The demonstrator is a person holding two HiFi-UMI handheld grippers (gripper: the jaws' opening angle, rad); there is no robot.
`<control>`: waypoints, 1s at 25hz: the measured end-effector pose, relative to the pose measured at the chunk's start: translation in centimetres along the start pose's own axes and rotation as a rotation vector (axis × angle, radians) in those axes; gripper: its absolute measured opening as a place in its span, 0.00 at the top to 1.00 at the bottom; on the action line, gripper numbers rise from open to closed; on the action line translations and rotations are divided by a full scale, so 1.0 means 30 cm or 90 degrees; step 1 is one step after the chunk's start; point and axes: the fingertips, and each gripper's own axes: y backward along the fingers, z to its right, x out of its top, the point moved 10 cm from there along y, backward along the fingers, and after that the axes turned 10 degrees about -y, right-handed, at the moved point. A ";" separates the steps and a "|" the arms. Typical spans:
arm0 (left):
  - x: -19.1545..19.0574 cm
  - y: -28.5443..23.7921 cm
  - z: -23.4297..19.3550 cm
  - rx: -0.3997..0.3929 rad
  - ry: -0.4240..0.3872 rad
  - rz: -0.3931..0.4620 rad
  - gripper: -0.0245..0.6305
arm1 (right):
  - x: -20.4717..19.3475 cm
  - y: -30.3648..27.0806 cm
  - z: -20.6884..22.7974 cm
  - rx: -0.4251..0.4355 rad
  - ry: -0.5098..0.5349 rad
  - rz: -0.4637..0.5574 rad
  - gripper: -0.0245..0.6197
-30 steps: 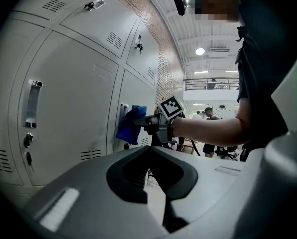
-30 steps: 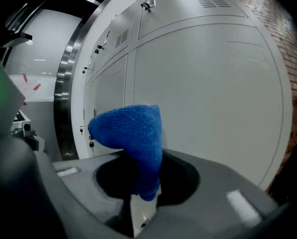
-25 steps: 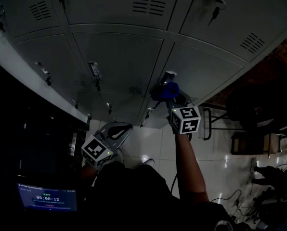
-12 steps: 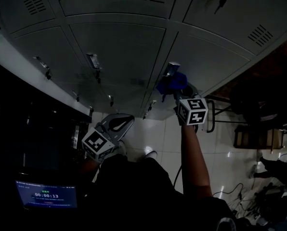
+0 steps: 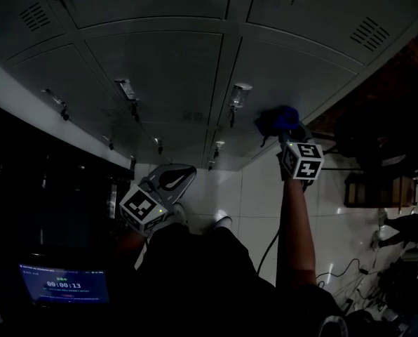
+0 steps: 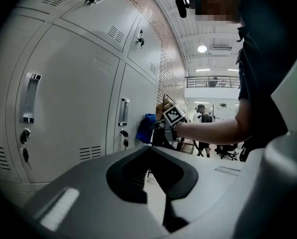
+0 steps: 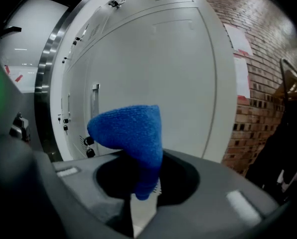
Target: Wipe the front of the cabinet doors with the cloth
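Grey metal cabinet doors (image 5: 167, 69) fill the top of the head view. My right gripper (image 5: 285, 133) is shut on a blue cloth (image 5: 279, 119), held against the lower right door (image 5: 293, 69), just right of its handle (image 5: 238, 95). In the right gripper view the cloth (image 7: 131, 133) bulges out of the jaws in front of the white door (image 7: 158, 73). My left gripper (image 5: 168, 181) hangs low and away from the doors, shut with nothing in it. From the left gripper view I see the cloth (image 6: 146, 128) and the right gripper's marker cube (image 6: 174, 115) ahead.
A brick wall (image 7: 268, 88) adjoins the cabinets on the right. Keys hang from several locks (image 5: 130, 98). A screen with a timer (image 5: 67, 285) sits at lower left. Dark chairs (image 5: 367, 188) and cables (image 5: 335, 272) lie on the tiled floor at right. A person (image 6: 204, 118) stands far off.
My right gripper has slid the blue cloth to the right, from left of the door handle to right of it. The left gripper has hardly moved.
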 end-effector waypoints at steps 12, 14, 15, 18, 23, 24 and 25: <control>0.010 -0.020 0.046 -0.019 -0.007 -0.012 0.95 | -0.043 0.084 0.229 -0.109 -0.039 0.016 0.84; 0.007 -0.018 0.054 -0.018 -0.007 -0.014 0.95 | -0.058 0.087 0.247 -0.117 -0.043 0.011 0.84; 0.006 -0.017 0.057 -0.018 -0.007 -0.014 0.95 | -0.062 0.094 0.252 -0.118 -0.047 0.011 0.84; 0.004 -0.009 0.065 -0.015 -0.004 -0.015 0.95 | -0.069 0.125 0.247 -0.110 -0.052 0.022 0.84; -0.014 -0.009 0.066 -0.012 0.004 -0.018 0.95 | -0.124 0.113 0.120 -0.034 -0.029 0.015 0.84; -0.014 -0.011 0.069 -0.013 0.006 -0.018 0.95 | -0.147 0.095 0.083 -0.016 -0.023 0.006 0.84; -0.016 -0.013 0.072 -0.013 0.007 -0.019 0.95 | -0.168 0.075 0.038 0.004 -0.021 -0.006 0.84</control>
